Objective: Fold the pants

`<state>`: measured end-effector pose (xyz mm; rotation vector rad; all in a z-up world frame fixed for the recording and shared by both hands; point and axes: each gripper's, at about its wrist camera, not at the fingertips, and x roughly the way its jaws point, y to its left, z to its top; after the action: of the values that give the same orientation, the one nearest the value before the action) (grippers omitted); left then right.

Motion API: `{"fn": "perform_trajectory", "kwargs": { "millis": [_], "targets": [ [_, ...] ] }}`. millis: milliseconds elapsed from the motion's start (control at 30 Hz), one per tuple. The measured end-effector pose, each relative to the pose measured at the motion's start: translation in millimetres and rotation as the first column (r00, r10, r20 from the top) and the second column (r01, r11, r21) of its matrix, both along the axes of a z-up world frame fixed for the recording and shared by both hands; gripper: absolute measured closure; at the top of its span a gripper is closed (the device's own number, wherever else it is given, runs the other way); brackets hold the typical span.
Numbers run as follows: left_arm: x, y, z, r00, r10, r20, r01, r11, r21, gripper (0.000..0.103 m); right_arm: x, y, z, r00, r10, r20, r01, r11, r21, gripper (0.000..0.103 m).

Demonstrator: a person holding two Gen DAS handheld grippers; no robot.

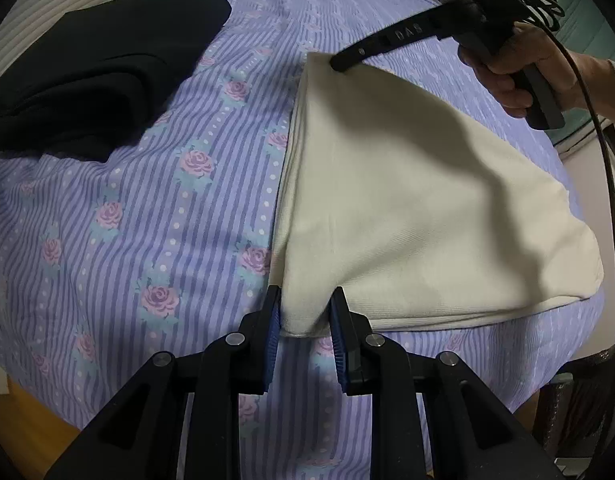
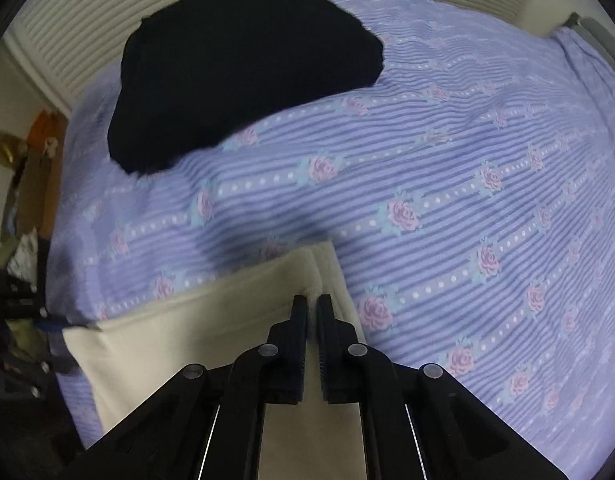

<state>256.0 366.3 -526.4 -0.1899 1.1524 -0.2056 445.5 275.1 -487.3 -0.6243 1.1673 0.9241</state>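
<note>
Cream pants (image 1: 407,200), folded into a broad panel, lie on a purple striped bedspread (image 1: 147,200) with roses. My left gripper (image 1: 306,308) is shut on their near corner, the cloth bunched between the blue pads. My right gripper (image 1: 339,65), held by a hand (image 1: 515,68), pinches the far corner, where the fabric rises to its tip. In the right wrist view the right gripper (image 2: 312,302) has its jaws nearly together on the edge of the pants (image 2: 187,320), with a small tuck of cloth at the tips.
A folded black garment (image 1: 99,72) lies on the bedspread to the far left, also seen as the black garment (image 2: 243,68). A black cable (image 1: 611,200) hangs at the right. White louvred doors (image 2: 107,8) stand behind the bed. Clutter (image 2: 23,240) sits beside it.
</note>
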Motion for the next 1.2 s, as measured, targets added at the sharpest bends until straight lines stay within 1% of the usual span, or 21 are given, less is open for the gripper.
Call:
{"fn": "perform_trajectory", "kwargs": {
  "millis": [133, 200, 267, 300, 367, 433, 500, 567, 600, 667, 700, 733, 800, 867, 933, 1000, 1033, 1100, 1133, 1167, 1200],
  "targets": [
    [1.4, 4.3, -0.8, 1.000, 0.010, 0.006, -0.010, 1.000, -0.003, 0.078, 12.2, 7.9, 2.6, 0.999, -0.041, 0.024, 0.040, 0.999, 0.020, 0.099],
    [1.9, 6.5, -2.2, 1.000, 0.013, 0.004, -0.013, 1.000, -0.005, 0.076, 15.3, 11.9, -5.7, 0.999, -0.038, 0.026, 0.039, 0.999, -0.006, 0.099],
    [2.2, 5.5, -3.4, 1.000, 0.005, 0.008, -0.005, 1.000, 0.012, 0.074, 13.9, 14.8, -20.0, 0.999, -0.018, 0.033, 0.020, 0.998, -0.060, 0.099],
    [2.2, 5.3, -3.7, 1.000, 0.000, 0.010, 0.000, 1.000, 0.018, 0.074, 12.7, 14.1, -23.9, 0.999, -0.016, 0.040, 0.018, 0.997, -0.069, 0.098],
    [1.6, 6.6, -1.5, 1.000, -0.001, 0.016, 0.000, 1.000, 0.012, 0.074, 12.2, 10.6, -21.4, 0.998, -0.043, 0.052, 0.045, 0.998, -0.046, 0.096],
    [-1.2, 7.8, 7.5, 0.999, 0.006, 0.039, -0.006, 1.000, 0.004, 0.074, 9.0, 6.0, -10.7, 0.994, -0.068, 0.090, 0.070, 0.997, -0.014, 0.086],
    [-6.8, 6.6, 19.2, 0.997, 0.002, 0.073, -0.003, 1.000, 0.016, 0.073, 2.8, -0.5, 3.3, 0.986, -0.092, 0.140, 0.090, 0.996, 0.018, 0.064],
    [-14.2, 4.2, 37.6, 0.992, -0.013, 0.127, 0.007, 0.999, 0.053, 0.071, -10.6, -11.1, 24.0, 0.974, -0.132, 0.187, 0.121, 0.990, 0.069, 0.061],
    [-17.1, 2.8, 46.5, 0.989, -0.022, 0.144, 0.012, 0.998, 0.067, 0.065, -17.7, -16.7, 33.0, 0.967, -0.160, 0.200, 0.145, 0.985, 0.088, 0.061],
    [-23.8, 2.1, 65.3, 0.984, -0.035, 0.175, 0.018, 0.995, 0.099, 0.055, -38.2, -29.2, 50.1, 0.943, -0.253, 0.218, 0.229, 0.965, 0.130, 0.060],
    [-26.5, 1.0, 72.8, 0.982, -0.042, 0.186, 0.021, 0.993, 0.114, 0.052, -48.3, -38.7, 57.5, 0.929, -0.302, 0.215, 0.273, 0.950, 0.154, 0.055],
    [-29.1, -1.0, 80.2, 0.979, -0.052, 0.195, 0.027, 0.991, 0.132, 0.052, -66.8, -53.7, 67.3, 0.905, -0.368, 0.213, 0.333, 0.925, 0.183, 0.052],
    [-32.9, -10.1, 90.9, 0.976, -0.079, 0.205, 0.044, 0.985, 0.169, 0.052, -90.6, -80.1, 77.7, 0.864, -0.459, 0.207, 0.415, 0.882, 0.223, 0.039],
    [-35.7, -24.2, 95.6, 0.972, -0.096, 0.213, 0.054, 0.980, 0.194, 0.051, -122.1, -120.7, 83.0, 0.807, -0.555, 0.202, 0.507, 0.826, 0.246, 0.034],
    [-36.9, -45.5, 95.5, 0.972, -0.108, 0.210, 0.066, 0.978, 0.196, 0.051, -151.0, -164.1, 80.6, 0.751, -0.633, 0.191, 0.591, 0.772, 0.235, 0.034],
    [-38.2, -77.9, 89.8, 0.970, -0.129, 0.208, 0.091, 0.979, 0.180, 0.051, -181.4, -216.3, 77.2, 0.675, -0.714, 0.186, 0.680, 0.699, 0.221, 0.034],
    [-39.3, -92.2, 87.5, 0.967, -0.142, 0.210, 0.105, 0.978, 0.180, 0.051, -200.3, -249.4, 74.5, 0.621, -0.761, 0.184, 0.731, 0.648, 0.214, 0.034],
    [-43.7, -133.6, 80.2, 0.956, -0.189, 0.226, 0.148, 0.971, 0.188, 0.051, -230.5, -299.2, 69.1, 0.537, -0.819, 0.202, 0.798, 0.571, 0.194, 0.034],
    [-46.7, -159.5, 75.5, 0.946, -0.224, 0.236, 0.179, 0.964, 0.198, 0.051, -249.2, -329.0, 65.1, 0.490, -0.844, 0.219, 0.829, 0.529, 0.183, 0.034],
    [-48.5, -176.1, 73.4, 0.939, -0.246, 0.241, 0.199, 0.959, 0.204, 0.051, -263.8, -352.1, 61.3, 0.460, -0.858, 0.227, 0.847, 0.501, 0.177, 0.034],
    [-49.8, -194.3, 70.4, 0.931, -0.270, 0.245, 0.222, 0.952, 0.209, 0.051, -273.4, -371.0, 57.9, 0.442, -0.869, 0.222, 0.859, 0.481, 0.175, 0.034]
  ]
}}
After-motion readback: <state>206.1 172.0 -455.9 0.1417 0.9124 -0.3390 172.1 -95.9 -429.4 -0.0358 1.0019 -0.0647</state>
